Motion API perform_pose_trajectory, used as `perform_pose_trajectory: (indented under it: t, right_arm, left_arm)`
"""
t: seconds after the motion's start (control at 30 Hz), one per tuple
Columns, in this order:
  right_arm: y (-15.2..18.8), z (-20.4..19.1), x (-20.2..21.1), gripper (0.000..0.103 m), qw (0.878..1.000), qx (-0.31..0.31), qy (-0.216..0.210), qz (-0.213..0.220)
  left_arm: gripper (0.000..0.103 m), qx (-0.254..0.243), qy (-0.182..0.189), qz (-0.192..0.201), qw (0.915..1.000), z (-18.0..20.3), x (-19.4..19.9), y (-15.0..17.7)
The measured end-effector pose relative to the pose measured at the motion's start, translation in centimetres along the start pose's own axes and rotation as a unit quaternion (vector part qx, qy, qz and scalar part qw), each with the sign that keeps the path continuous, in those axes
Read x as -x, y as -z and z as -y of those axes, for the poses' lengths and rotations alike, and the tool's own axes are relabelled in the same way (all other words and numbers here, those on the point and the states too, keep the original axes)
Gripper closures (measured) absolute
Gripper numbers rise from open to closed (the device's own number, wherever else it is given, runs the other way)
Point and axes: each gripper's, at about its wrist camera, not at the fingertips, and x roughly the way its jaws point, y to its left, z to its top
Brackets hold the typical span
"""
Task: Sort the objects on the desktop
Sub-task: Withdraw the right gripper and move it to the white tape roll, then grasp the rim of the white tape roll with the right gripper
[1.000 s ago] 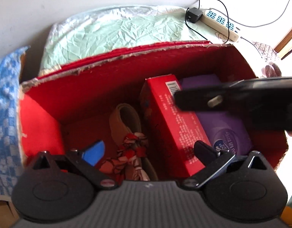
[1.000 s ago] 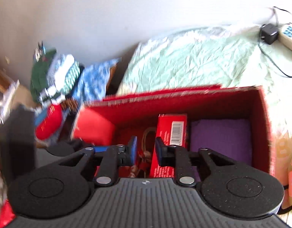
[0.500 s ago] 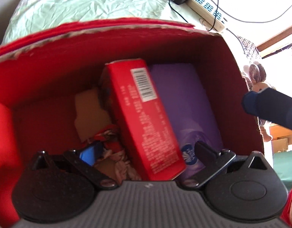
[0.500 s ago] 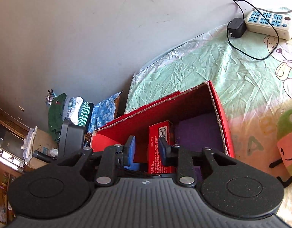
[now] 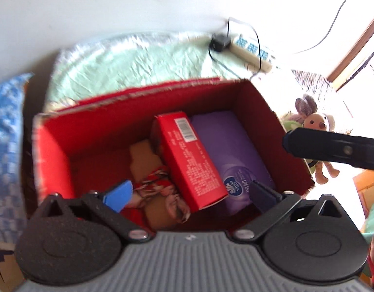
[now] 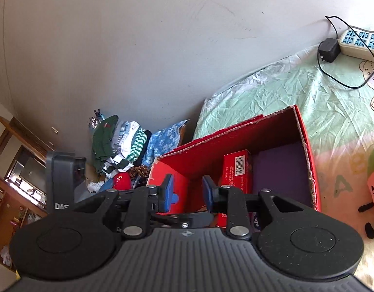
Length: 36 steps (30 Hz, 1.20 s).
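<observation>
Right now your left gripper [image 5: 190, 192] is spread wide w/ nothing in it, over the red box [image 5: 53, 146]. Inside, the red carton [image 5: 191, 160] lies mid-box, btwn the purple tissue pack [image 5: 235, 150] and the patterned strap [image 5: 160, 189]. Probably light, stiff cardboard: pinch its long sides. Right gripper [image 6: 188, 193] is parted, empty, just outside.

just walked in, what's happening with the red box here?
A person holds a hand-held gripper in each hand over an open red box on a green-covered surface. Inside lie a red carton, a purple tissue pack and a patterned cloth item. The left hand-held gripper is open above the contents, holding nothing. The right hand-held gripper is also open and empty, off to the box's right side.
</observation>
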Motion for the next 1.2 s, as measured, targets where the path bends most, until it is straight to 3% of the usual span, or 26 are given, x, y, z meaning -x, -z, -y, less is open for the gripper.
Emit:
perform_pose_trajectory:
  t: [0.13, 0.23, 0.33, 0.5, 0.77, 0.97, 1.0, 1.1, 1.2]
  right_arm:
    - [2.1, -1.7, 0.0, 0.074, 0.998, 0.044, -0.002, -0.033]
    - [4.6, -2.9, -0.5, 0.074, 0.994, 0.084, 0.002, -0.075]
    - [7.1, -3.6, -1.2, 0.073, 0.986, 0.109, 0.001, -0.123]
    - [10.7, -3.6, -2.5, 0.073, 0.976, 0.11, 0.005, -0.189]
    - [14.1, -4.5, -3.5, 0.072, 0.971, 0.119, 0.057, -0.2]
    - [15.8, -3.8, -4.1, 0.068, 0.971, 0.123, 0.104, -0.175]
    - [16.1, -3.6, -4.2, 0.068, 0.972, 0.117, 0.108, -0.172]
    - [16.7, -2.9, -4.5, 0.068, 0.977, 0.097, 0.113, -0.155]
    - [17.0, -2.3, -4.7, 0.068, 0.984, 0.076, 0.11, -0.121]
  left_arm:
    - [0.001, 0.018, -0.022, 0.063, 0.9976, -0.8, 5.2, 3.3]
    - [0.001, 0.054, -0.028, 0.071, 0.9956, -2.0, 7.1, 6.8]
    - [0.001, 0.075, -0.041, 0.055, 0.9948, -2.8, 7.4, 10.7]
    - [0.001, 0.092, -0.013, -0.004, 0.9957, -2.2, 5.8, 16.8]
    - [0.001, 0.065, 0.014, -0.073, 0.9951, 0.3, 2.3, 20.9]
    - [0.001, 0.009, -0.031, -0.03, 0.999, 0.6, 2.8, 19.6]
    - [0.007, -0.003, -0.041, -0.022, 0.9989, 0.7, 2.8, 19.3]
    - [0.049, -0.027, -0.052, -0.029, 0.9979, 0.6, 1.9, 18.5]
    - [0.054, -0.027, -0.035, -0.035, 0.9984, 0.2, 1.0, 18.4]
